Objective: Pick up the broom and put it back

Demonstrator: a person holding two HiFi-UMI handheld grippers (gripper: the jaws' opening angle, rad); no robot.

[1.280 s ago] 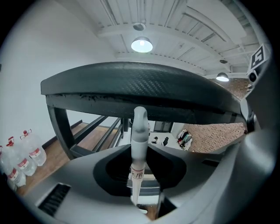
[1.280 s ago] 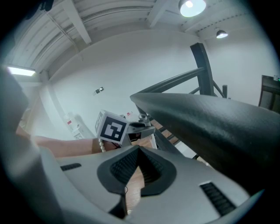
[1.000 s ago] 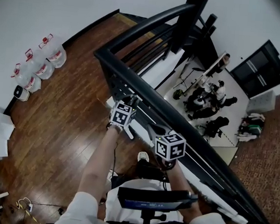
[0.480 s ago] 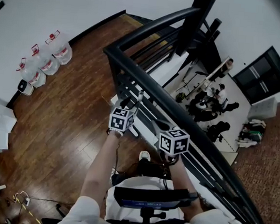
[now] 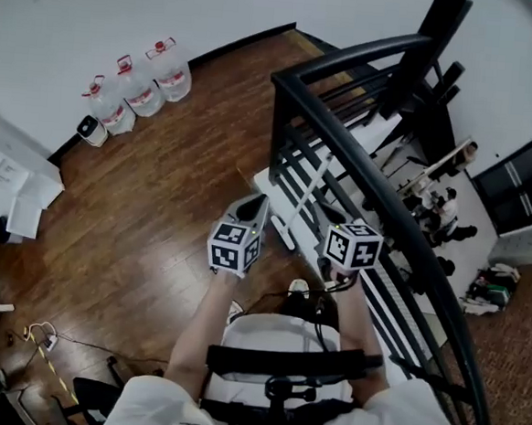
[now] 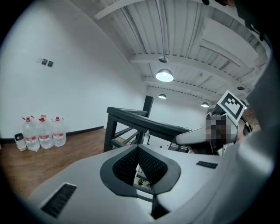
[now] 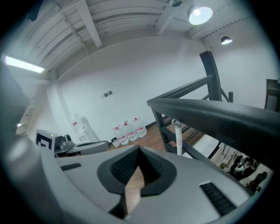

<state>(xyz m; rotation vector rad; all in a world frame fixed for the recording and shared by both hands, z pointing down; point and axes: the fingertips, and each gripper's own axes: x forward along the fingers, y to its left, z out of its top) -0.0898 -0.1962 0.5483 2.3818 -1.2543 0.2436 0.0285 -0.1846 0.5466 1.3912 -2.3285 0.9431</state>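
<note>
The broom point(image 5: 306, 194) has a white handle and leans against the black railing point(image 5: 370, 174), its head point(image 5: 281, 231) on the wooden floor. Its handle point(image 7: 178, 139) also shows in the right gripper view, upright beside the rail post. My left gripper point(image 5: 255, 208) hovers just left of the broom head, clear of it, jaws shut with nothing between them point(image 6: 138, 149). My right gripper point(image 7: 139, 151) is likewise shut and empty; its marker cube point(image 5: 353, 246) sits right of the broom head, near the rail.
Three large water bottles point(image 5: 133, 91) stand by the white wall at the far left. White boxes and papers point(image 5: 12, 178) lie at the left edge. Beyond the railing is a drop to a lower floor with people point(image 5: 440, 212). A cable point(image 5: 45, 336) trails on the floor behind.
My left gripper has pulled back and up from the broom handle at the railing, and the broom now leans there alone. The right gripper rose a little. The head camera swung left.
</note>
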